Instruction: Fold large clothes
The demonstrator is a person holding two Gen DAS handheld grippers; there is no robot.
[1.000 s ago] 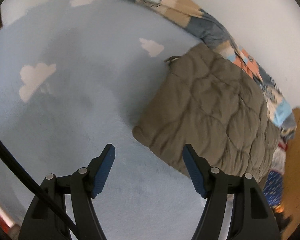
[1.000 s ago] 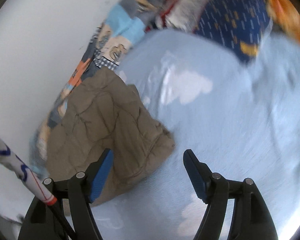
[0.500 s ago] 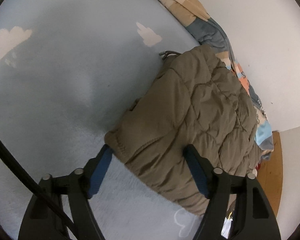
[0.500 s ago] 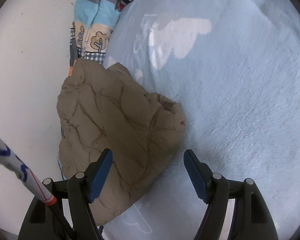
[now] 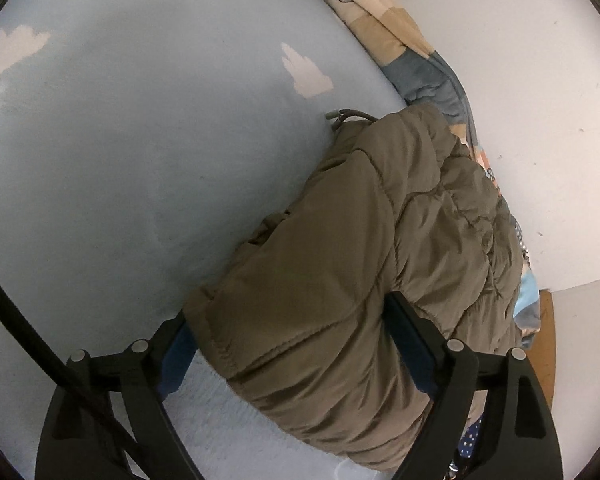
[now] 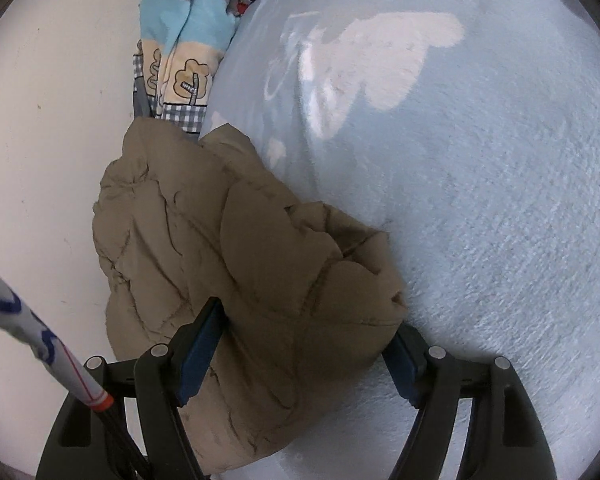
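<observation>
The puffy brown coat (image 5: 340,280) sits between the wide jaws of the left gripper (image 5: 292,344), just opened further, and the right gripper (image 6: 300,340); nothing is squeezed yet. If only the top layer is pinched, the fold could be pulled apart.

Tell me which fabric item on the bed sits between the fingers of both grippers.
The brown quilted jacket. The patchwork cartoon blanket lies along the wall beyond it, and the blue cloud sheet is underneath.
</observation>
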